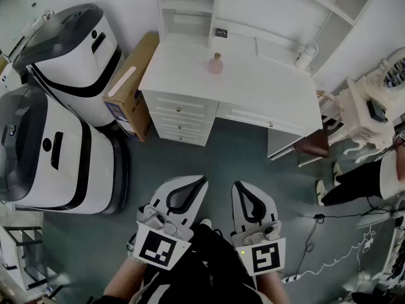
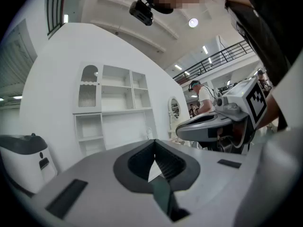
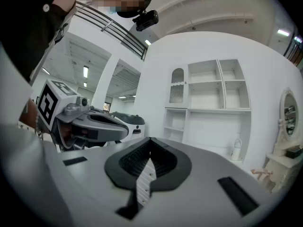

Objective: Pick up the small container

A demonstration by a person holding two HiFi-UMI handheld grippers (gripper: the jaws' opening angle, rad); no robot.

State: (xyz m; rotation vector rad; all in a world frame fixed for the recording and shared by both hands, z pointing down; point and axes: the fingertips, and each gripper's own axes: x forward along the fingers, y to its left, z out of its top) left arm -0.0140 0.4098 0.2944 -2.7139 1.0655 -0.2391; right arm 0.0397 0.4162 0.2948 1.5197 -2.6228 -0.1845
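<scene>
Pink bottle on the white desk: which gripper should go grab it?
Left, only just. The pink bottle stands nearly midway ahead of both, slightly nearer the left gripper than the right gripper. Both are shut, empty and far from the desk.

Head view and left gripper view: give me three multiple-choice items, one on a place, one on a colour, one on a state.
1. Relative to the desk, the container stands: A under it; B on top of it; C beside it.
2. The container is: A green; B blue; C pink.
3. The left gripper's jaws are: A together, empty; B wide apart; C closed on the container.
Key: 1 B, it sits on the white desktop; 2 C, its body shows pale pink; 3 A, the pads meet with nothing between them.
</scene>
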